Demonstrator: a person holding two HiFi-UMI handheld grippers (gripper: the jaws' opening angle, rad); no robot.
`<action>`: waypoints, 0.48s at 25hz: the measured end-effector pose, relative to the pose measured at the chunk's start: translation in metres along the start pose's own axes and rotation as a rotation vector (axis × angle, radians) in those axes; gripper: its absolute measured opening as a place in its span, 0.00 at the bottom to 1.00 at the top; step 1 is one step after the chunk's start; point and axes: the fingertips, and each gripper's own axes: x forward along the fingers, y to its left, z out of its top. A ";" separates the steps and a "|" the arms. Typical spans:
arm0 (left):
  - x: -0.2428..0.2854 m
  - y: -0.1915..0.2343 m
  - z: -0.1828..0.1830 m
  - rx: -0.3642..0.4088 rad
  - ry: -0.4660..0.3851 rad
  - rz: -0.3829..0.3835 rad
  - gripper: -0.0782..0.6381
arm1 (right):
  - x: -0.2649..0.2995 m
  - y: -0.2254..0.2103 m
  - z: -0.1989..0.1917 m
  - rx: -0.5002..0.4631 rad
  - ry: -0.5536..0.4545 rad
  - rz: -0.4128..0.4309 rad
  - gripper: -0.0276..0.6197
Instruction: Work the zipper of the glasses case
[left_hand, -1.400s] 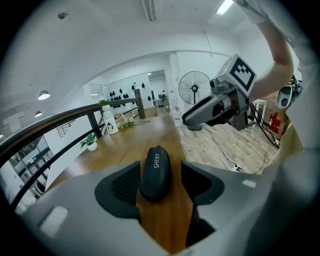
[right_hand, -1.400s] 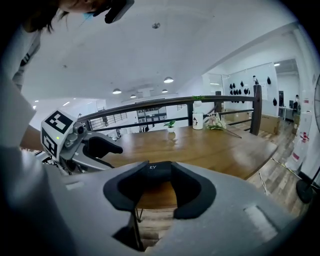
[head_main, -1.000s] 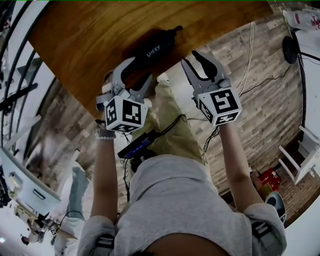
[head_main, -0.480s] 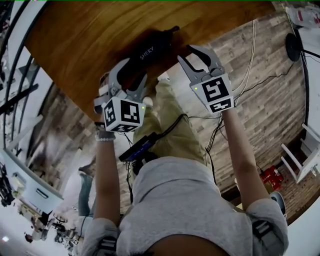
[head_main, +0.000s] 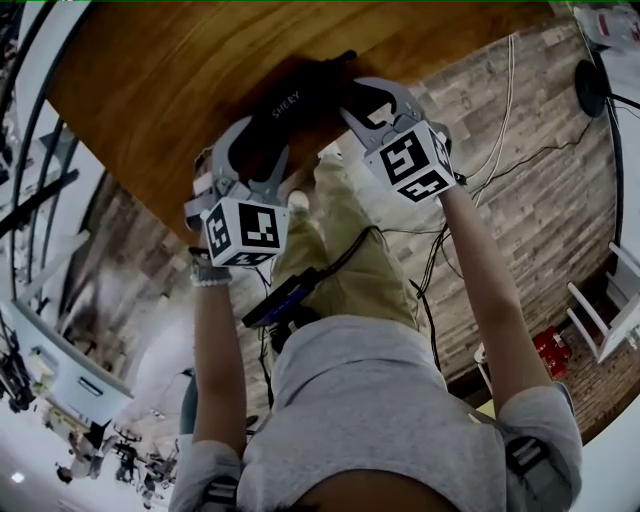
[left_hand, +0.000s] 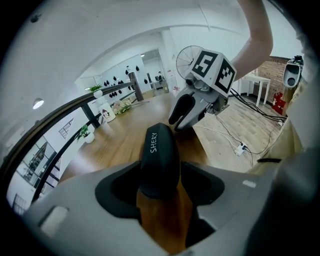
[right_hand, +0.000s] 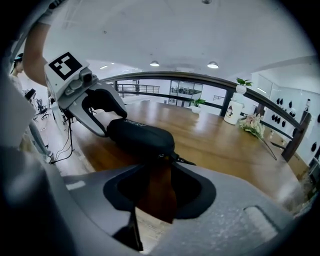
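Left tongs (left_hand: 159, 172) and right tongs (right_hand: 160, 175), both spread, flank the black oval fabric glasses case (head_main: 300, 100) on the wooden desk (head_main: 170, 80); zipper apparently not yet worked.

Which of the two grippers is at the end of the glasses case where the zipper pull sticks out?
The right gripper: the zipper pull pokes out ahead of its open jaws. The left gripper straddles the other end of the case.

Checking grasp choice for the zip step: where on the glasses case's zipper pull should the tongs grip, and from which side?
Probably the thin zipper pull itself, pinched across its width. It sticks out past the rounded end of the glasses case, low over the table, so the open right tongs should come in level from that end.
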 end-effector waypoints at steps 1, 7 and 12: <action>0.000 0.000 0.000 0.004 0.002 0.002 0.46 | 0.003 0.000 0.000 -0.003 0.005 0.006 0.26; 0.000 -0.005 0.000 0.026 0.007 -0.010 0.48 | 0.015 0.004 0.002 -0.015 0.005 0.041 0.23; -0.003 -0.011 0.003 0.024 0.001 -0.044 0.48 | 0.016 0.008 -0.002 -0.030 0.019 0.061 0.19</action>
